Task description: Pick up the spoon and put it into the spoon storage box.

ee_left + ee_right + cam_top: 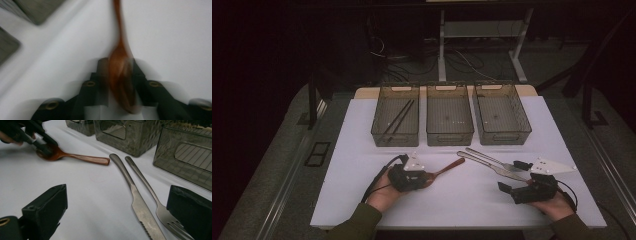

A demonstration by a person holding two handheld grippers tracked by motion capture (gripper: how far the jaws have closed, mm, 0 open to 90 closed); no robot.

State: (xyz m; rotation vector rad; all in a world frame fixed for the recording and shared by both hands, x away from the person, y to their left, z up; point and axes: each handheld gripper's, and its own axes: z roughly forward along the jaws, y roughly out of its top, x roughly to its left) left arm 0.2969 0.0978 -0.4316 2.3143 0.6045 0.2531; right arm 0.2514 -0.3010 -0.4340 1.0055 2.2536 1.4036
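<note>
Gripping now: the left hand-held gripper (424, 178) has its black jaws closed on the bowl of the brown wooden spoon (446, 170); the left gripper view is blurred, but the bowl sits between both pads.
Spoon place: it lies on the white tabletop (462, 205), near the person's edge, left of centre; its handle points away to the right.
Right hand-held gripper (511, 176): the jaws stand wide apart and hold nothing; it rests low over the tabletop at the right side.
Between its jaws: the silver metal table knife (135, 200) and the silver metal fork (160, 207) lie side by side, just beside each other; the fork tines are near the right jaw.
Farther back: three grey transparent plastic bins (450, 114) stand in a row.
Left bin (395, 115): it holds dark thin chopsticks (398, 120), lying at a slant.
</note>
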